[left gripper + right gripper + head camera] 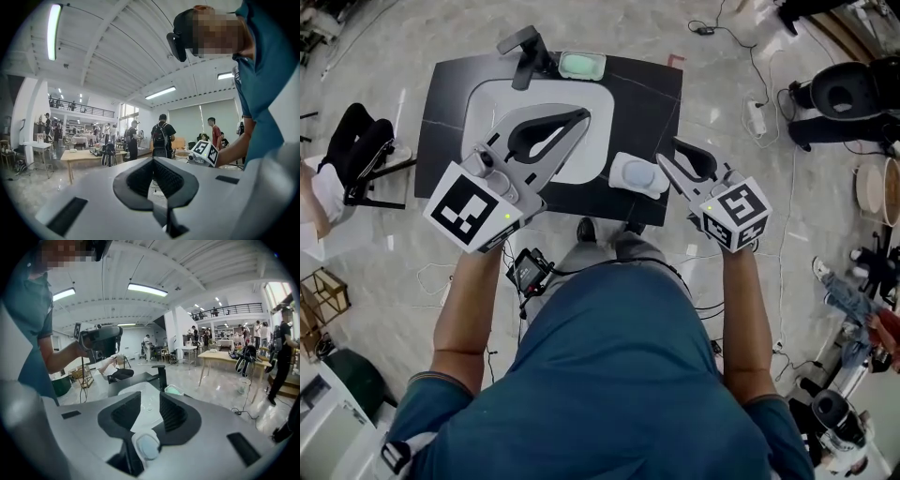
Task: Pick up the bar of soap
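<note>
R gripper point(667, 150) was held part-open, empty, beside pale-blue soap bar point(639, 175) in dish point(617, 180). Bar was judged slippery: jaws best set astride, closed gently. L gripper point(581, 116) was shut, empty.

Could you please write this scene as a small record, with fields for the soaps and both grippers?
surface: black counter with white sink and black faucet
soaps: green soap by the faucet; pale blue soap at the counter's front edge
left gripper: shut, empty, over the sink
right gripper: open, empty, next to the pale blue soap
</note>
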A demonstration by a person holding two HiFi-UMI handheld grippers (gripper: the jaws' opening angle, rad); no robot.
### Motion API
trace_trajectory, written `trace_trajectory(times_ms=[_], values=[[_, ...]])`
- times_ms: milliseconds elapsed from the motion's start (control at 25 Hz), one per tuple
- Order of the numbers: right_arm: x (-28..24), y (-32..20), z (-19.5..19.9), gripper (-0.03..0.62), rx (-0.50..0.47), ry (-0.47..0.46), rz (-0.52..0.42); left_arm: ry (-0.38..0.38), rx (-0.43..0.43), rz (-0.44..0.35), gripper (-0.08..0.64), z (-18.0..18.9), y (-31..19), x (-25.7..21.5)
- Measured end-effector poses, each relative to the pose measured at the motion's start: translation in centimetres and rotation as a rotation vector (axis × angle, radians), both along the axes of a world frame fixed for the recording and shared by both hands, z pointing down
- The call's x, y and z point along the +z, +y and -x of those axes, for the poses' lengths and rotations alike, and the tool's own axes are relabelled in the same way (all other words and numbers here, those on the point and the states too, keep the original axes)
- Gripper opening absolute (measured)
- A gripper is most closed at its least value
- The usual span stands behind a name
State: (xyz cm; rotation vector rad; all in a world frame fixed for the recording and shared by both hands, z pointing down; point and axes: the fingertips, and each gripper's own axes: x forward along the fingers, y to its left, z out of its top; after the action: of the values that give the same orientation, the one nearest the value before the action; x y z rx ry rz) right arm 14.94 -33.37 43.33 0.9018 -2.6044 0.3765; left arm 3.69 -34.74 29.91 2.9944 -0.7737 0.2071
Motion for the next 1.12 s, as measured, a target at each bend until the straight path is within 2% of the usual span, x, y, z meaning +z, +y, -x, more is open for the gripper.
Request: trace_trajectory(times_ms=[200,600,760,1120], values=[[4.3,0.2,1.2,0.163,-0.097,0.061,0.067,0.006,-0.008,0.005,0.003,0.0,-0.4,0.6],[13.1,1.7,2.7,0.252,-0.319,0.305,0.152,-0.016,-0.027,0.061,0.003,0.4,-0.9,2.5],[15.4,2.2,2.9,0.267,-0.388,0.374,0.170,-0.005,-0.037,0.053,0.003,0.6,-1.3,2.8],[19.6,3.3,2.9,0.285,-0.536,0.526,0.191,-0.021,-0.046,0.098,0.003,0.9,-1.4,4.5]])
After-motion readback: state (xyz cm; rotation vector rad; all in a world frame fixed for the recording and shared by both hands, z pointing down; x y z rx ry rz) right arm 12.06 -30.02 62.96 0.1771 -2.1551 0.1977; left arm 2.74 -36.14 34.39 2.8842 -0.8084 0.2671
